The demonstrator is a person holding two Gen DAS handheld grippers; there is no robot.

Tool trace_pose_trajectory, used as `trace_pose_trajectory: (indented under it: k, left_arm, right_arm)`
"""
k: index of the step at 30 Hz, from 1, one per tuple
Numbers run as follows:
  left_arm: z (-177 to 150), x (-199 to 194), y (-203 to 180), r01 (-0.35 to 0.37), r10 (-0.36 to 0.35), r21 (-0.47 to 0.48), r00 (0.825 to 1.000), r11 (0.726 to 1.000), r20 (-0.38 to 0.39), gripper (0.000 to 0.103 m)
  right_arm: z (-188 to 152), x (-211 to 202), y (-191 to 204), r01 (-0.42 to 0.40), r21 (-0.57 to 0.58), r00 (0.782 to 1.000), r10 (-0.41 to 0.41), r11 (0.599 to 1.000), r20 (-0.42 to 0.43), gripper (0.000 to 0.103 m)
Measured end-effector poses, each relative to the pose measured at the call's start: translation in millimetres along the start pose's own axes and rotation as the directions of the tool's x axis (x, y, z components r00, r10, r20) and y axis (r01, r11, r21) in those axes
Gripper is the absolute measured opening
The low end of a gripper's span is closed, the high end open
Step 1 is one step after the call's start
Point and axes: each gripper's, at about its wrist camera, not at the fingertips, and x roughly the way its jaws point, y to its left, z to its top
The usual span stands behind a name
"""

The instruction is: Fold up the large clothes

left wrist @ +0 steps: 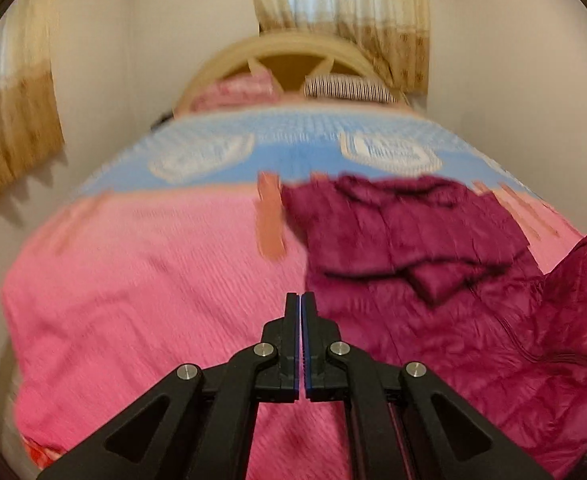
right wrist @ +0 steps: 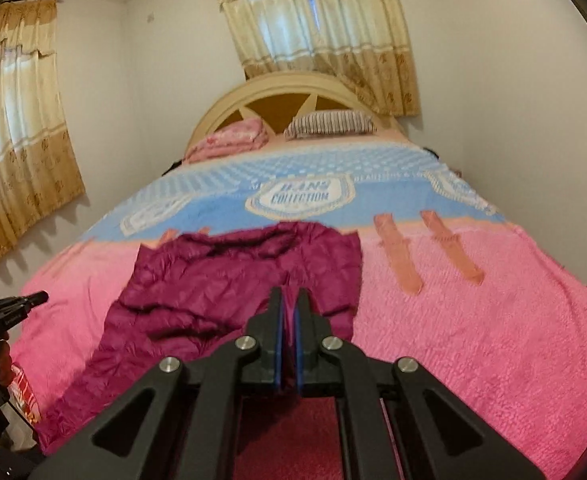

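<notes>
Right claw (right wrist: 289, 300) pinches a fold of the maroon quilted jacket (right wrist: 229, 280), fabric visible under its jaws, likely lifting the hem to fold it over. Left claw (left wrist: 300, 300) is pressed together at the jacket's left edge; cannot tell if it holds cloth. Jacket lies crumpled on the pink bedspread (right wrist: 473, 320), nearer the foot, well short of the striped pillow (right wrist: 329, 122).

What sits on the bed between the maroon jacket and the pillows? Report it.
Nothing visible. Beyond the maroon jacket lies only bare blue-and-pink bedspread up to the striped pillow and the folded pink blanket at the headboard.
</notes>
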Motion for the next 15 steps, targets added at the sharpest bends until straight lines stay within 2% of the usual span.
trace_pose_trajectory:
  k: [5,8,9,10,12,15]
  left_arm:
    - [-11.2,4.1,-11.7,0.094,-0.095,-0.025,0.994,0.995,-0.058,0.001]
    - [-20.4,3.0,-22.4,0.071,-0.070,0.007,0.993,0.997,-0.094,0.005]
    - [-24.3,2.4,-24.7,0.073,-0.071,0.010,0.992,0.997,-0.104,0.017]
    - [-30.1,2.5,-26.8,0.072,-0.070,0.012,0.990,0.997,-0.121,0.046]
    - [-43.5,2.0,-29.4,0.083,-0.082,0.006,0.986,0.997,-0.144,0.075]
    - [-58.9,7.4,-33.2,0.091,-0.086,0.014,0.972,0.996,-0.220,0.080]
  right_arm:
    - [-7.6,2.3,-4.2,-0.017,0.012,1.000,0.017,1.000,-0.007,0.006]
    - [-8.6,0.0,-3.8,-0.021,0.005,1.000,0.021,1.000,-0.002,0.006]
    - [-9.7,-0.3,-4.3,-0.021,0.005,1.000,0.021,1.000,-0.002,0.006]
    - [-11.0,-0.3,-4.9,-0.022,0.005,1.000,0.022,1.000,-0.003,0.006]
    - [-13.8,0.5,-5.0,-0.020,0.002,1.000,0.020,1.000,-0.006,0.006]
    - [-15.0,1.3,-4.6,-0.023,0.003,1.000,0.024,1.000,-0.008,0.006]
